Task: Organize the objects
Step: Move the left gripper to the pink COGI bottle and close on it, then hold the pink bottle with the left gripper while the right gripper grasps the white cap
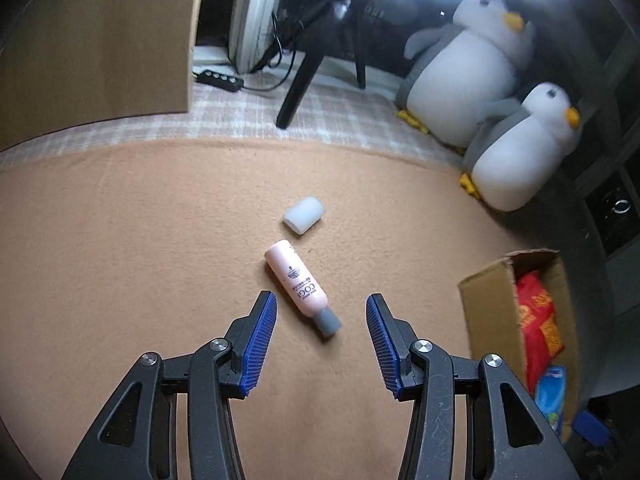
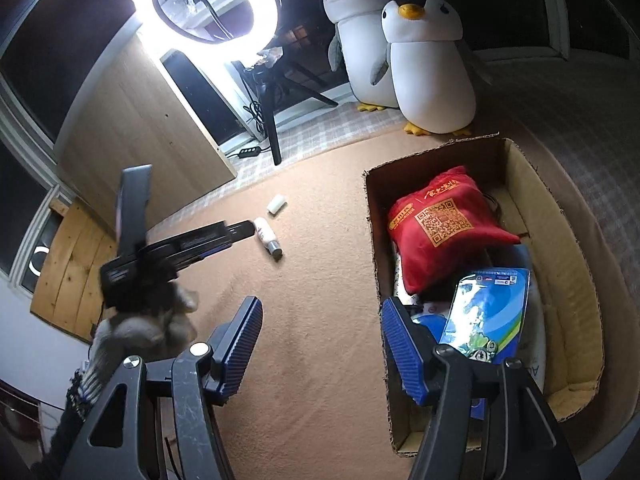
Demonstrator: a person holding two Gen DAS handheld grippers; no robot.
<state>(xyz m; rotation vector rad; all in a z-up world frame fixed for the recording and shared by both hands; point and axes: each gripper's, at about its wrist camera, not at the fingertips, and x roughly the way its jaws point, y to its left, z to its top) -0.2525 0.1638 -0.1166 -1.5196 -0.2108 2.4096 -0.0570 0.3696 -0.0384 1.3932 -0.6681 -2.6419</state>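
A pink bottle (image 1: pixel 298 284) with a grey cap lies on the tan carpet. A small white cylinder (image 1: pixel 305 215) lies just beyond it. My left gripper (image 1: pixel 321 302) hovers over the bottle's cap end, open, and its blue pads touch nothing. In the right wrist view the same bottle (image 2: pixel 267 238) and white cylinder (image 2: pixel 277 204) lie at mid-left, with the left gripper (image 2: pixel 245 229) reaching toward them from a gloved hand (image 2: pixel 148 320). My right gripper (image 2: pixel 320 306) is open and empty beside the near left wall of a cardboard box (image 2: pixel 372 240).
The box holds a red bag (image 2: pixel 440 232) and a blue packet (image 2: pixel 488 312). Two plush penguins (image 2: pixel 428 64) stand behind it. A ring light (image 2: pixel 206 0) on a tripod, a power strip (image 2: pixel 248 153) and a wooden panel (image 2: pixel 140 120) stand at the back left.
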